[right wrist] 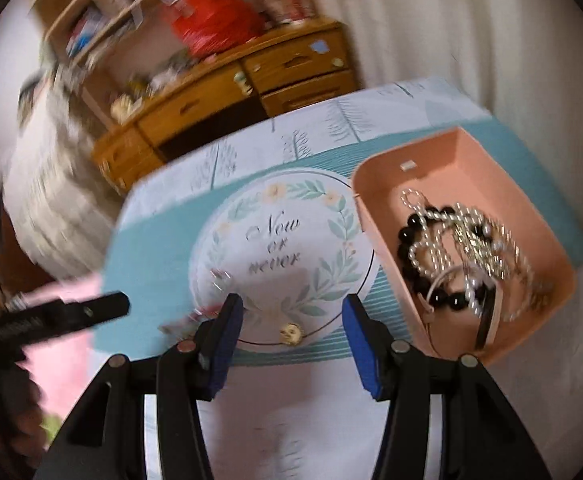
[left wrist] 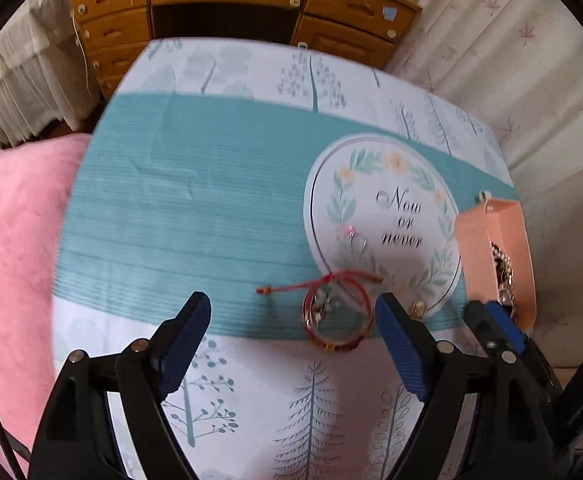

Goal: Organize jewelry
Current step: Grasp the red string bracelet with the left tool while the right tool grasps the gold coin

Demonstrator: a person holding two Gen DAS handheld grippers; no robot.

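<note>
Wooden dresser [left wrist: 231, 4], pink blanket [left wrist: 15, 240]

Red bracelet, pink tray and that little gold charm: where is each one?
Red bracelet [left wrist: 337, 316]: left wrist view, on its beaded ring.
Pink tray [right wrist: 435, 152]: right wrist view, on its inner far wall.
Gold charm [right wrist: 291, 334]: right wrist view, on its round face.

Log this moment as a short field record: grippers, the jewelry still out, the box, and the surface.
left gripper: open, holds nothing
right gripper: open, holds nothing
red string bracelet: on the cloth, between the left fingers
small gold piece: on the cloth, between the right fingers
pink box: on the cloth's right side, open
box contents: black bead bracelet, pearl strand, tangled
tablecloth: teal band, tree print
</note>
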